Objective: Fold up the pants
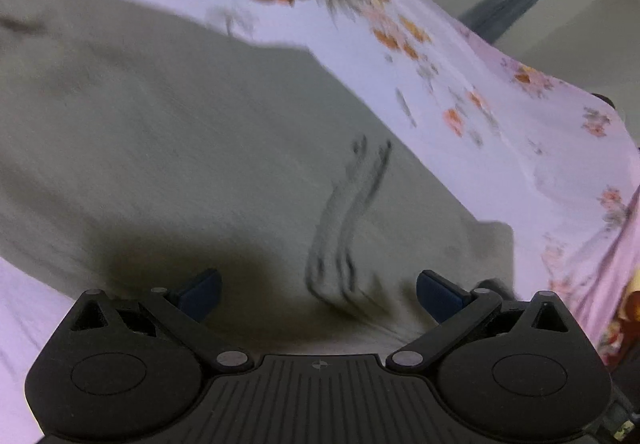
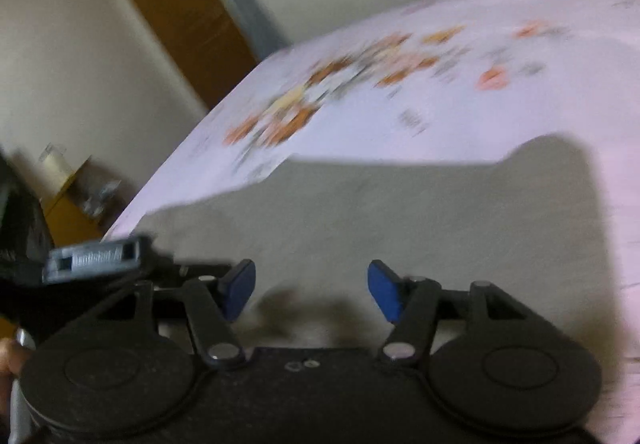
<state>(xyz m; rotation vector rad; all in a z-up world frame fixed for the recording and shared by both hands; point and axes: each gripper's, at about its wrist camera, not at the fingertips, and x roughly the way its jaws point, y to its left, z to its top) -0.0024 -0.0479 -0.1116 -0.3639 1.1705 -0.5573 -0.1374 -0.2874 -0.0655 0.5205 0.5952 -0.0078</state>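
Left tool (image 1: 318, 294), wide and empty, above grey pants (image 1: 180, 148); right tool (image 2: 311, 290), likewise apart and empty; pants flat on flowered bedsheet (image 1: 460, 84), probably released after a fold.

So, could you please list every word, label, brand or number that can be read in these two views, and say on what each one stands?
Raised lettering on the grey block at the left of the right wrist view: there, but too blurred to read.
Pants: no print or tag; only dark stitching shows.
Floral bedsheet: flowers only, no text.
Left gripper, right gripper: no readable marking.
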